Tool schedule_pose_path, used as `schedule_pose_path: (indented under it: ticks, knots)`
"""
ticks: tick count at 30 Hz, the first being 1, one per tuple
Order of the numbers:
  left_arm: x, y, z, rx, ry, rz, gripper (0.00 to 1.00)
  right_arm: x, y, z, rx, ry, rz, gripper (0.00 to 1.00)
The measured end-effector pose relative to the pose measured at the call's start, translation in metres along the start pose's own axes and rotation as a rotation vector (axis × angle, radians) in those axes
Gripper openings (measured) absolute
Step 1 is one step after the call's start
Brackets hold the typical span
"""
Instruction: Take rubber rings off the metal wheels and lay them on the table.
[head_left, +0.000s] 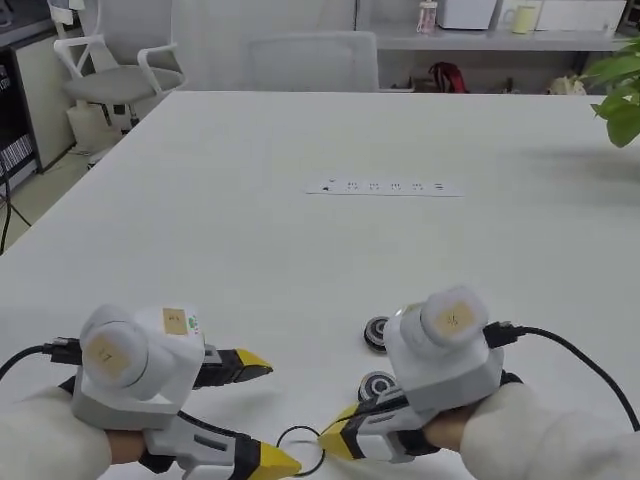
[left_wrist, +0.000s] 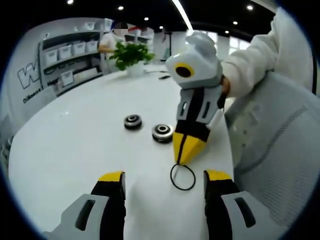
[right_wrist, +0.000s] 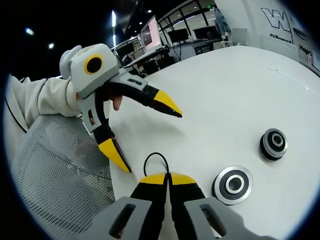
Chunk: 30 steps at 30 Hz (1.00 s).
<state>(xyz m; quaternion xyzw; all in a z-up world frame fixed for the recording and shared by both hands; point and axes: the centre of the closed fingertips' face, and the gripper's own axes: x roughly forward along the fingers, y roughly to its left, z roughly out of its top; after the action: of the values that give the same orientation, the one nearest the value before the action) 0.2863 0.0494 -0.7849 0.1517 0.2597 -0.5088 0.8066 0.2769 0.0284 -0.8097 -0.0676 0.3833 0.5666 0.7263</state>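
At seven o'clock in the head view, left gripper spread wide and empty, yellow tips just short of the black rubber ring at six o'clock. Loop seemingly flat on the table, one edge pinched in the fully closed right gripper at five o'clock. Off toward one o'clock of the ring, two metal wheels near each other, rubber on or off hard to tell. Likely trouble: pulling away before the jaws part — ring dragged, flicked toward the wheels, or left clinging to a pad.
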Motion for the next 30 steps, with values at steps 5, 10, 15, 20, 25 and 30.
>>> schedule_pose_path:
  ticks: [5, 10, 15, 20, 25, 30]
  knots:
    - [0.0, -0.001, 0.0, -0.002, 0.001, -0.002, 0.64, -0.001, -0.004, -0.003, -0.028, 0.004, -0.012, 0.0]
    - [0.0, -0.002, -0.001, 0.002, 0.006, -0.003, 0.64, -0.003, -0.008, -0.002, -0.039, -0.007, -0.021, 0.01]
    - [0.0, -0.002, -0.001, 0.002, 0.006, -0.003, 0.64, -0.006, -0.012, 0.0, -0.038, -0.018, -0.032, 0.05]
    - [0.0, -0.002, -0.002, 0.004, 0.012, -0.003, 0.64, -0.013, -0.016, 0.008, -0.036, -0.047, -0.051, 0.06]
    - [-0.001, -0.003, -0.003, 0.001, 0.017, -0.004, 0.64, -0.025, -0.024, 0.019, -0.031, -0.088, -0.074, 0.08]
    - [-0.002, -0.002, -0.003, -0.008, 0.017, 0.003, 0.64, -0.038, -0.03, 0.032, -0.034, -0.148, -0.087, 0.11]
